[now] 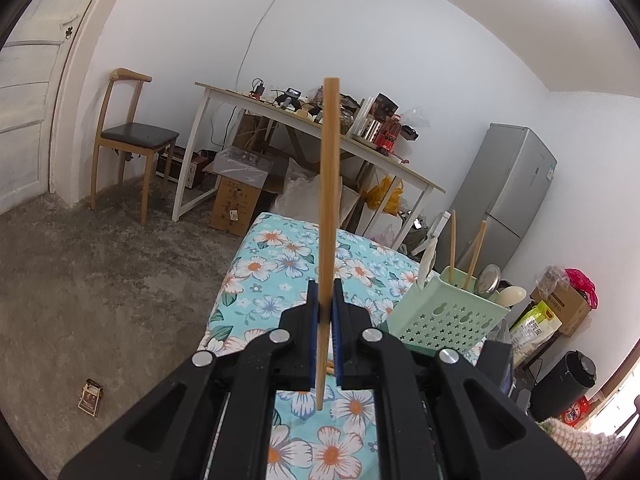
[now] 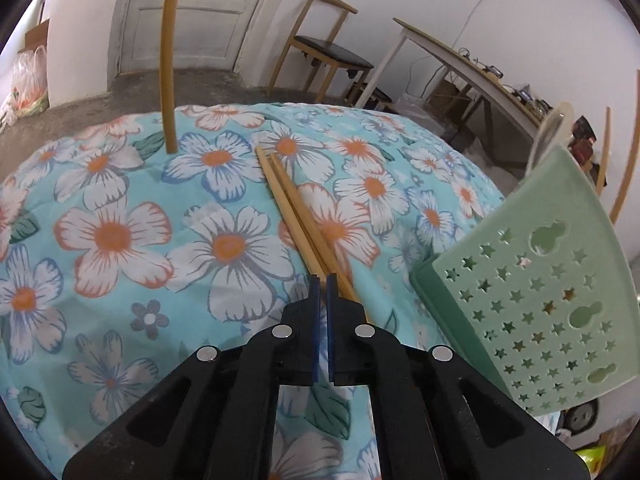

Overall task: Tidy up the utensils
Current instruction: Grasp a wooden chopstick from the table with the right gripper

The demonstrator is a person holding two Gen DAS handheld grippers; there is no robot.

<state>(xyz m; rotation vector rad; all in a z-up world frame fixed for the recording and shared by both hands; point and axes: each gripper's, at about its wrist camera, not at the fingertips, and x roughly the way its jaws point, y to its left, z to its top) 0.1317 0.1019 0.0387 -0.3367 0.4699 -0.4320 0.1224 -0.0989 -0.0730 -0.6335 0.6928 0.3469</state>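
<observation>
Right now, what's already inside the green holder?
In the green holder stand two wooden chopsticks, a metal spoon and pale spoons. Its perforated walls hide their lower ends and the bottom.

The left gripper sat at lower centre of its frame, pointing slightly downward, its blue pads clamped on an upright stick. The right gripper, lower centre, angled steeply down, jaws closed on nothing

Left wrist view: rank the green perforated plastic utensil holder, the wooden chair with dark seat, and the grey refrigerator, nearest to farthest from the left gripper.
1. Green perforated plastic utensil holder: just right of the left gripper, on the floral cloth.
2. Grey refrigerator: right, against the wall.
3. Wooden chair with dark seat: far left, near the door.
</observation>
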